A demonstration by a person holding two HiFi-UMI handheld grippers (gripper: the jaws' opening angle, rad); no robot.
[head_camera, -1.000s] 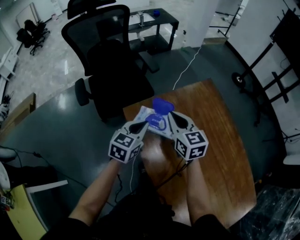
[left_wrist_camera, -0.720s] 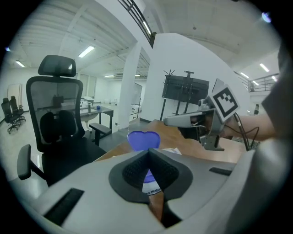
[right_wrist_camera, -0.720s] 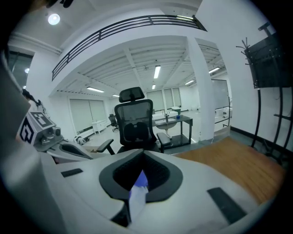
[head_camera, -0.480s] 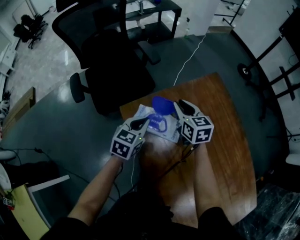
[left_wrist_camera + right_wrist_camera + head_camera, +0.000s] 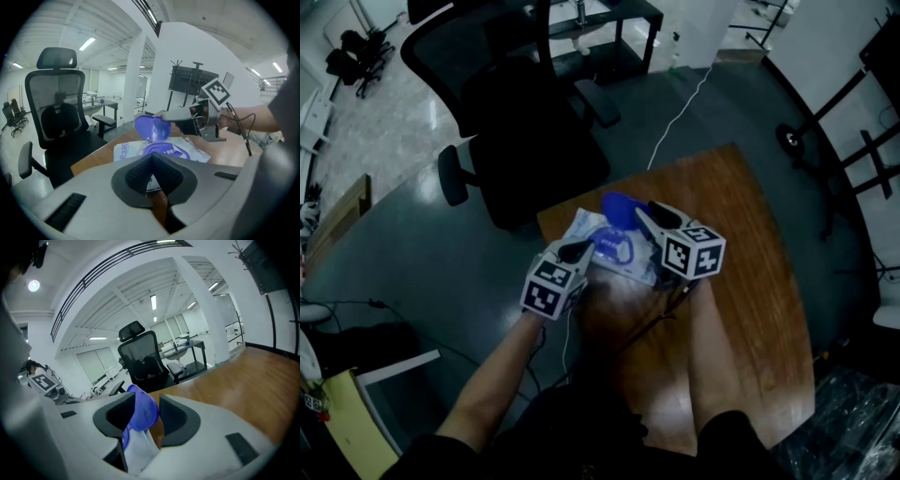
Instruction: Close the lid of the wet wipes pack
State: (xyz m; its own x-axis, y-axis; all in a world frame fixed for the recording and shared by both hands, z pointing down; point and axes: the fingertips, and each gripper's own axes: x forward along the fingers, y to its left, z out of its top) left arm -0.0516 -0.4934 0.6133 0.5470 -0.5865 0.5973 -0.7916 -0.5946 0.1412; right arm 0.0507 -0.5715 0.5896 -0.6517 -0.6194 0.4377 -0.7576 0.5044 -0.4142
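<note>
The white wet wipes pack [image 5: 614, 248] lies on the brown table [image 5: 750, 253], and its blue lid [image 5: 619, 208] stands open and upright at the far side. My left gripper [image 5: 578, 249] sits at the pack's near-left edge. In the left gripper view its jaws [image 5: 152, 157] are shut on the edge of the pack [image 5: 187, 150]. My right gripper [image 5: 645, 216] reaches the lid from the right. Its jaws [image 5: 147, 399] have just been opening and stand apart, with the blue lid [image 5: 143, 413] between the pads. The pack [image 5: 138, 451] shows below them.
A black office chair [image 5: 525, 122] stands just beyond the table's far-left corner. A white cable [image 5: 675, 122] runs across the dark floor behind it. A dark side table [image 5: 600, 37] is farther back. Bare wood lies to the right of the pack.
Both grippers have sunk toward the pack. The right gripper has rolled and its jaws have spread apart around the upright lid. The left stays at the pack's near edge.
</note>
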